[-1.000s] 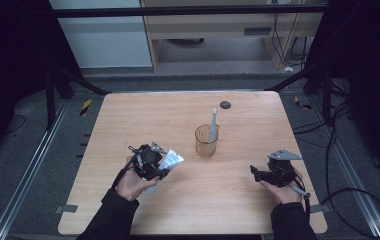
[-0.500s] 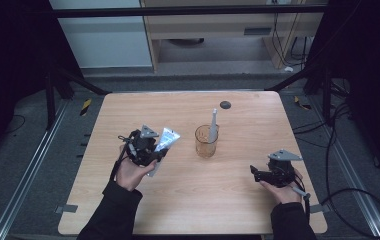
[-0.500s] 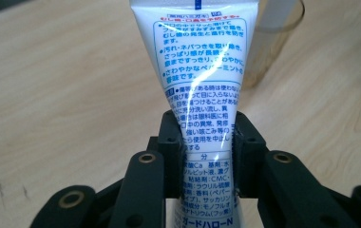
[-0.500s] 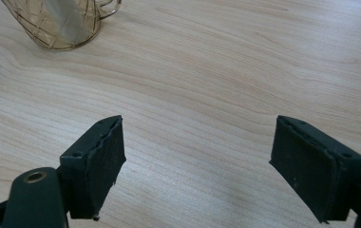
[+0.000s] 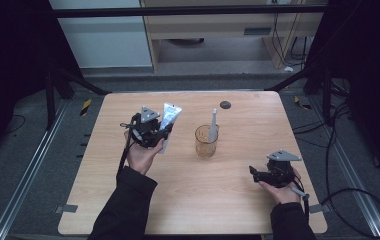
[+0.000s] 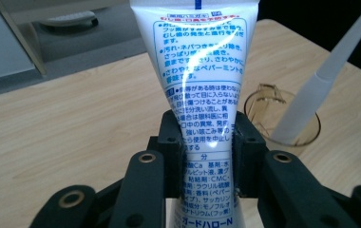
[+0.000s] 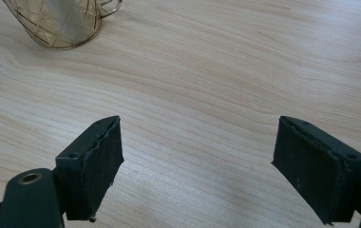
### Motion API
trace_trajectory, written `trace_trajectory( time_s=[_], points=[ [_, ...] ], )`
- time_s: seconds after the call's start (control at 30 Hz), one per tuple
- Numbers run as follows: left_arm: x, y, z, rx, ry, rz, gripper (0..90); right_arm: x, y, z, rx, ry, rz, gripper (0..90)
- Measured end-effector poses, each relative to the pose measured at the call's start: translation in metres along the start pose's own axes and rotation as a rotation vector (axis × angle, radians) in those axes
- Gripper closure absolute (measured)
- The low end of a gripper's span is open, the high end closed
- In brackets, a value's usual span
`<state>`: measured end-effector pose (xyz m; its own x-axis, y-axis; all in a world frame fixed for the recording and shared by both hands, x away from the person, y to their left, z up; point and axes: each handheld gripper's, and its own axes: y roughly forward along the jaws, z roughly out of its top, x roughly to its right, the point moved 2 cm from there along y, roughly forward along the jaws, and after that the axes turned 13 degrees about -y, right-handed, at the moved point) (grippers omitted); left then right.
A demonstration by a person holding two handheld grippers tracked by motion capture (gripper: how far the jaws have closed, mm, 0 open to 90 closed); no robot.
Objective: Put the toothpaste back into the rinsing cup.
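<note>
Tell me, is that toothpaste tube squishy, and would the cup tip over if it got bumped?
Probably squishy: the toothpaste tube narrows where the left claw squeezes it. The amber cup looks light, and the tall toothbrush leans on its rim, so a bump might tip it.

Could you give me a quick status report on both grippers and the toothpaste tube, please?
Left gripper shut on toothpaste tube, held above table. Right gripper open, empty, low over table. Amber glass cup with toothbrush stands right of tube; path between unobstructed.
</note>
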<state>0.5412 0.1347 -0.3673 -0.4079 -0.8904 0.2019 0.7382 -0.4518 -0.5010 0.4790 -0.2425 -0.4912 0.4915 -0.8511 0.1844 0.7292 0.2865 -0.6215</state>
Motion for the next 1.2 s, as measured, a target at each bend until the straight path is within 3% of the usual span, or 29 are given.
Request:
trace_trajectory(
  time_s=[0.33, 0.7, 1.2],
  points=[
    [0.009, 0.021, 0.008, 0.115, -0.023, -0.009, 69.7, -0.001, 0.003, -0.001, -0.001, -0.007, 0.000, 16.3],
    [0.021, 0.042, 0.017, 0.183, -0.037, -0.021, 69.8, -0.001, 0.003, -0.002, 0.006, 0.000, -0.011, 15.6],
    [0.043, 0.066, 0.021, 0.223, -0.044, -0.078, 69.7, 0.001, 0.003, -0.003, 0.016, -0.008, -0.025, 15.4]
  ],
)
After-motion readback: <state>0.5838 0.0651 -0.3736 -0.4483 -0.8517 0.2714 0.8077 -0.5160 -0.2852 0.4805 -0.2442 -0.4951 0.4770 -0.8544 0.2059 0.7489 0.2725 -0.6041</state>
